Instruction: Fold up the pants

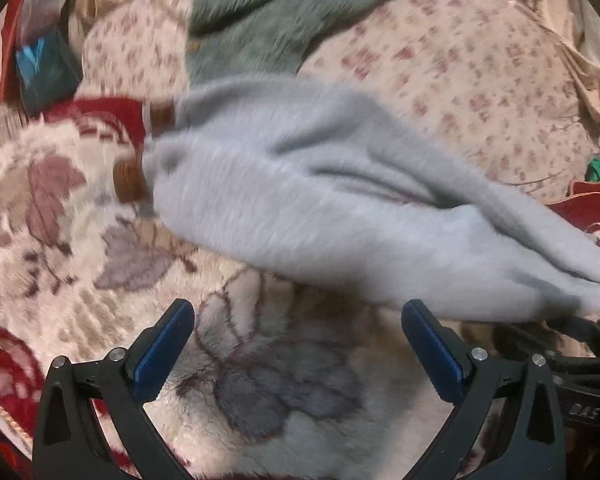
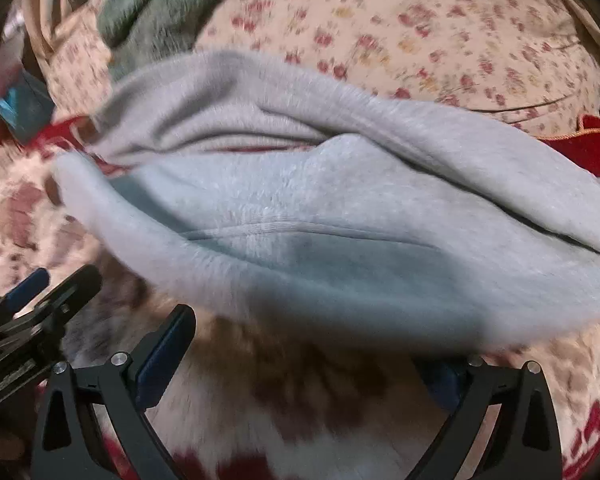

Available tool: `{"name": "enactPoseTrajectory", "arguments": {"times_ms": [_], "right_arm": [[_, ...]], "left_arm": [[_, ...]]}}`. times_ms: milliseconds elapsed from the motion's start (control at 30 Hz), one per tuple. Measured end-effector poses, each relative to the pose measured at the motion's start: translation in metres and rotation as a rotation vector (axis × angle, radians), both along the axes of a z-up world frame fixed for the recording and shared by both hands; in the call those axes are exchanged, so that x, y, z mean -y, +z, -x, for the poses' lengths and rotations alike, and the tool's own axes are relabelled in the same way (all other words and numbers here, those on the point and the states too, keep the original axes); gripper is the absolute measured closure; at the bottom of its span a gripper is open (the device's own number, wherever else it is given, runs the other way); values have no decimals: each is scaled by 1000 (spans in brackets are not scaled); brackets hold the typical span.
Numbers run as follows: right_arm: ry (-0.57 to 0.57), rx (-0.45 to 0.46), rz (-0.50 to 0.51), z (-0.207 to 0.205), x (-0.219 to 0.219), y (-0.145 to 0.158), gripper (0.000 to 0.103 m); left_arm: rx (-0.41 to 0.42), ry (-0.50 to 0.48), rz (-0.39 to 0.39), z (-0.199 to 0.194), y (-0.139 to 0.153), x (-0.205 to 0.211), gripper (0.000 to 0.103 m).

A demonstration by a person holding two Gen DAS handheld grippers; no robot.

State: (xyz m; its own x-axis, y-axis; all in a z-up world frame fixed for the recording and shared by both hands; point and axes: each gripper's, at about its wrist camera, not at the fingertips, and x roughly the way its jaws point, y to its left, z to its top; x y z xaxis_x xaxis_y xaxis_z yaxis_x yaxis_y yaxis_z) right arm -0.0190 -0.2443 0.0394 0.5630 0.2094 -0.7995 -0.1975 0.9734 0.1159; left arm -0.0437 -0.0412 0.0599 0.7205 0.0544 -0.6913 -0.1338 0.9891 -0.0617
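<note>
I am holding the left tongs (image 1: 298,350) spread wide and gripping nothing, hovering over the plush floral blanket (image 1: 100,248) just short of the gray pants (image 1: 320,208). My right tongs (image 2: 304,360) are also standing apart with nothing pinched between them; the near edge of the pants (image 2: 300,220) is drooping over the right-hand finger and hiding its tip. The pants are lying bunched in a long, loose roll across the blanket, running from the far left toward the near right, with the flower-print sheet (image 1: 480,80) and a green fleece throw (image 1: 260,12) beyond them. I am judging the fabric to be soft, light, fleecy sweatshirt knit that will sag and slide on itself, so the ribbed seam or a thick rolled edge looks the safest place to pinch. Motion blur is smearing most detail; the only writing I am reading is part of a mark, "DAS", on the neighboring rig at the right edge of the left view.
</note>
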Motion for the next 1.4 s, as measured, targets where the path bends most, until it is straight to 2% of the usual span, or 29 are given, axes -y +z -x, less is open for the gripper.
{"name": "enactPoseTrajectory", "arguments": {"times_ms": [233,400,700,1133,1400], "right_arm": [[12,146,-19,25,40,51,1],[18,135,-52,26,56,65,0],[40,154,-38,40,68,70,0],[-33,139,-56,34,83,69,0],[-37,111,-52,29,82,60,0]], "left_arm": [[41,-13,6,11,28,31,0],[31,-25,-40,14,38,56,0],[31,-41,-21,20,48,73,0],[45,-49,-32,20,54,83,0],[36,-45,-24,17,52,81,0]]}}
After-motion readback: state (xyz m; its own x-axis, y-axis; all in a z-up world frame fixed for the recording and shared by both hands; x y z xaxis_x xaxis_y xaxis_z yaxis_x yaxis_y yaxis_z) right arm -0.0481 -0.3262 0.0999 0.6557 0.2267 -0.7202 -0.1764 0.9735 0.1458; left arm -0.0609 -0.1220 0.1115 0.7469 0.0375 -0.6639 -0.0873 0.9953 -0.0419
